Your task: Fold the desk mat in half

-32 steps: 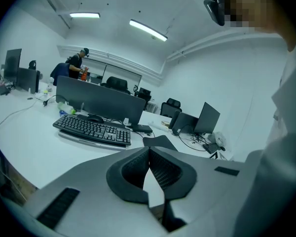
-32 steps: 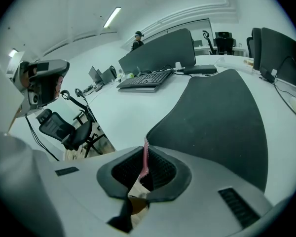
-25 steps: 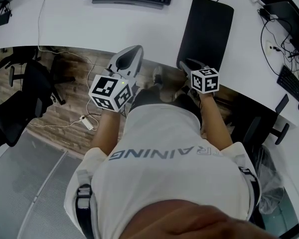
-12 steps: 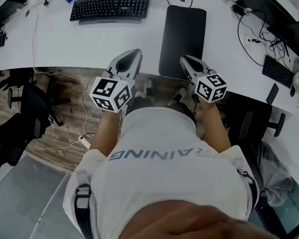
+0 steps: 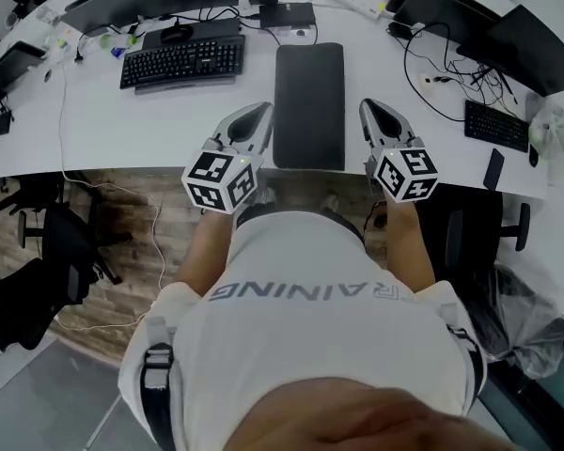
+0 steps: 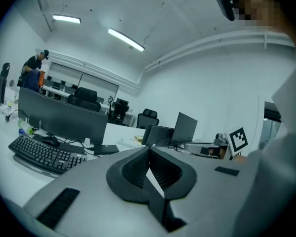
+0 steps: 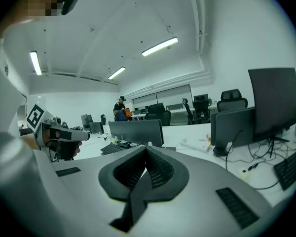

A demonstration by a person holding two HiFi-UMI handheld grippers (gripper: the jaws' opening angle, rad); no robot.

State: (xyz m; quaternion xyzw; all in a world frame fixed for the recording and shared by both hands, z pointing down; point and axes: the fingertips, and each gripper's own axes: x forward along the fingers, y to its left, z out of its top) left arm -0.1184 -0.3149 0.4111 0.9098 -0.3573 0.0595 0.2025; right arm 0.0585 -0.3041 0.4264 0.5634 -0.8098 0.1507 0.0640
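Black keyboard [image 5: 182, 60] sits upper left on the white counter [image 5: 94, 125]. Just left of center, the left tool [image 5: 258, 113] is pinched closed with nothing in it. The desk mat [image 5: 308, 106] lies flat and unfolded at upper center, right between both tools, its near end at the counter's front edge. Right of center, the right tool [image 5: 371, 109] is closed and empty too. Neither one touches the mat.

The desk mat [image 5: 308, 101] lies on the desk [image 5: 122, 120], right of the keyboard [image 5: 182, 61], its near end between the left gripper [image 5: 255, 116] and the right gripper [image 5: 375, 113].
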